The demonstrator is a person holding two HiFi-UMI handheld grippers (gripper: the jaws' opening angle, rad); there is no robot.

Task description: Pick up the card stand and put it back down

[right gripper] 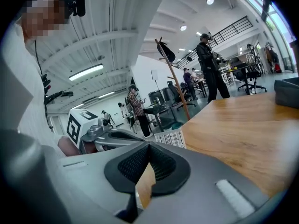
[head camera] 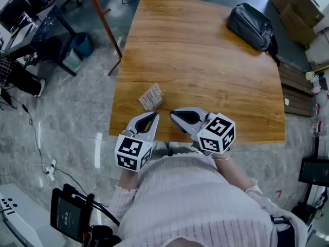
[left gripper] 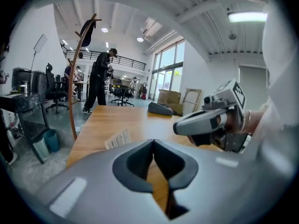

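The card stand (head camera: 151, 96) is a small white printed card standing on the wooden table (head camera: 205, 66), close to its near left corner. My left gripper (head camera: 155, 115) hovers just on the near side of it, shut, with nothing between the jaws. My right gripper (head camera: 172, 112) sits beside it on the right, also shut and empty. In the left gripper view the card stand (left gripper: 117, 138) shows just beyond the closed jaws of the left gripper (left gripper: 153, 142), with the right gripper (left gripper: 205, 122) to the right. From the right gripper (right gripper: 149, 144) the card stand (right gripper: 170, 137) is ahead, slightly right.
A black bag (head camera: 250, 25) lies at the table's far right corner. A wooden coat rack pole (head camera: 103, 24) leans by the left edge, next to a bin (head camera: 81, 45). Cardboard boxes (head camera: 295, 9) stand at the far right. People (left gripper: 100, 80) stand in the background.
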